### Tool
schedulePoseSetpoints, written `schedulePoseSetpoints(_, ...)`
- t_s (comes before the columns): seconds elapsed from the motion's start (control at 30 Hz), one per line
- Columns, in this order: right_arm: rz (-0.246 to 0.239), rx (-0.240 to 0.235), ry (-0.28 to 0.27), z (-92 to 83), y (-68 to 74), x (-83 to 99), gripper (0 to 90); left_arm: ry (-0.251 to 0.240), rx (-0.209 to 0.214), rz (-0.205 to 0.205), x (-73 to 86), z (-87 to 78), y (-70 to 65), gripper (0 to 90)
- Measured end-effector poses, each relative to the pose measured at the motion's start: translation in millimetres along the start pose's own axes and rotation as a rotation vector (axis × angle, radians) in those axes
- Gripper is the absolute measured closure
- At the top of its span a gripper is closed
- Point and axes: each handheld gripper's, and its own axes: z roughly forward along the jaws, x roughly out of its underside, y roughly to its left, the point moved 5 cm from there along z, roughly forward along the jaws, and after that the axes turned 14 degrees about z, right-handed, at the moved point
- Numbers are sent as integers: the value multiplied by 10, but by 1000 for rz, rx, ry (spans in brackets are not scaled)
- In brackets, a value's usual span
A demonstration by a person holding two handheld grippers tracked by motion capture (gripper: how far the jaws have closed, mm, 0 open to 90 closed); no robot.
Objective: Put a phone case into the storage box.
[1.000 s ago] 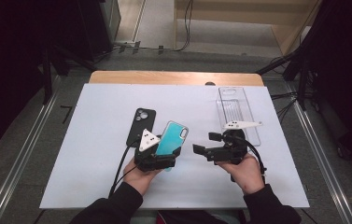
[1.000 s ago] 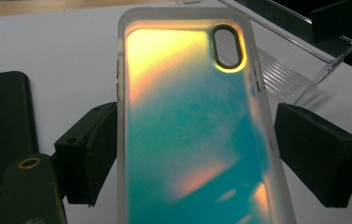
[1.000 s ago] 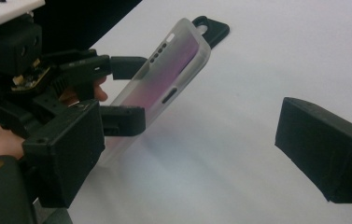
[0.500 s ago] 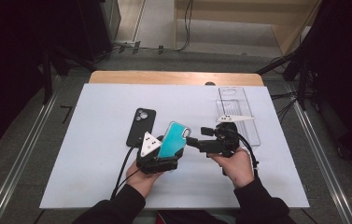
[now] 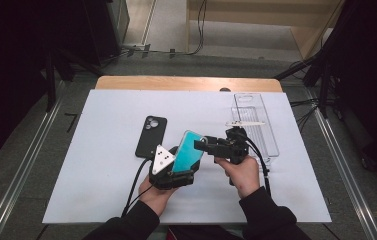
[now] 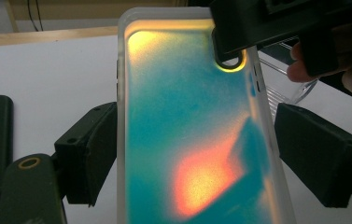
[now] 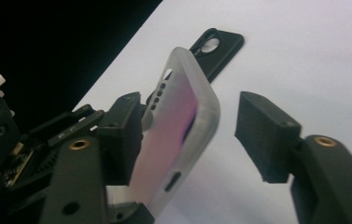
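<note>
A translucent phone case with a teal and orange sheen stands tilted above the table, and my left gripper is shut on its long sides. My right gripper has come in from the right at the case's top corner. In the right gripper view that corner lies between the jaws of my right gripper. One jaw sits against the case's back and the other stands clear of its front. These jaws have just been closing. A black phone case lies flat left of the teal one.
A clear plastic tray sits at the right of the white table top, with a thin white piece across it. Cables trail from both grippers toward the person. A wooden strip runs along the far edge.
My right gripper has moved left to the teal case's top corner and its jaws have narrowed around it. The left gripper and the case have stayed put.
</note>
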Motion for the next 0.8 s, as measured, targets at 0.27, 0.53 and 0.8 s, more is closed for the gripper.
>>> schedulePoseSetpoints(0.27, 65, -26, -2, 64, -15, 13, 694, 10, 5, -23, 4, 5, -16, 167)
schedulePoseSetpoints(0.53, 122, -71, -3, 24, -9, 2, 753, -8, 5, -17, -10, 0, -30, 167)
schedulePoseSetpoints(0.8, 150, -97, 7, -1, 17, -5, 769, -9, 19, -16, -10, 6, -33, 162)
